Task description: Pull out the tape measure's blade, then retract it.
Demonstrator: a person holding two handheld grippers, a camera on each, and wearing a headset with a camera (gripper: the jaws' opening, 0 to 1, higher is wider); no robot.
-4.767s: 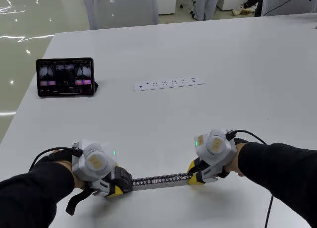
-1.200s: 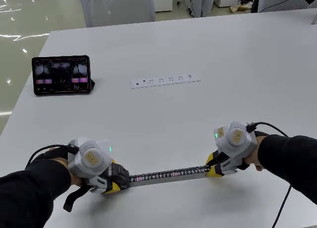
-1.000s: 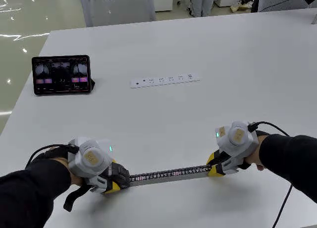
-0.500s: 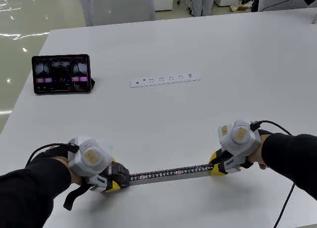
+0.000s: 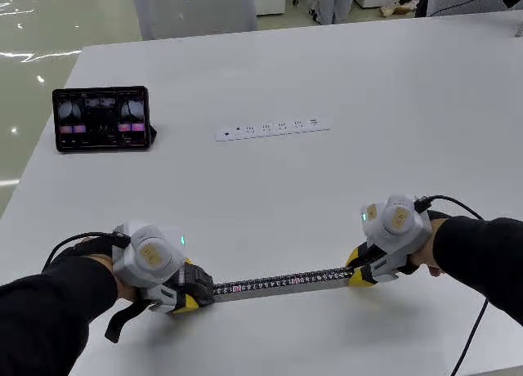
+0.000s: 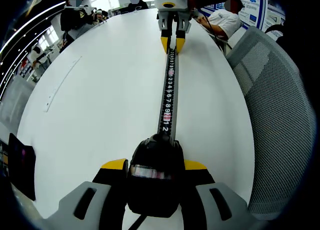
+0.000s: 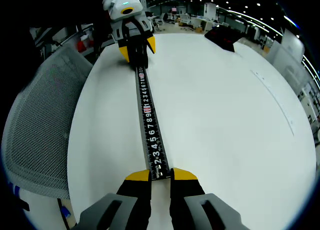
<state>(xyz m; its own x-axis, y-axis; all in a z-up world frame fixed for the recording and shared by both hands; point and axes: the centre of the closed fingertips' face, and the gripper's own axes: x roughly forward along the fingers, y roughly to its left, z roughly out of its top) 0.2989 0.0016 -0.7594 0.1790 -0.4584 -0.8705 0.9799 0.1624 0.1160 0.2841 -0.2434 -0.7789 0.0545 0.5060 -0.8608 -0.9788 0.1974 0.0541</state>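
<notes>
While my left tool [image 6: 155,166] clamps the black tape measure [image 5: 198,288] between its yellow tips near seven o'clock on the tabletop [image 5: 343,180], my right tool [image 7: 160,176] sits nearly closed at five o'clock. It pinches the end of the blade [image 7: 148,120], which lies stretched flat between them (numbers facing up). I cannot see the end hook between the right tips, and the left gripper view cuts off the case's rear.

The blade [image 5: 282,283] stretches left to right low across the near tabletop [image 5: 368,106], a bar in the way there. Beyond it the tabletop lies open up to the power strip [image 5: 272,129]; a tablet [image 5: 101,118] stands at the far left.
</notes>
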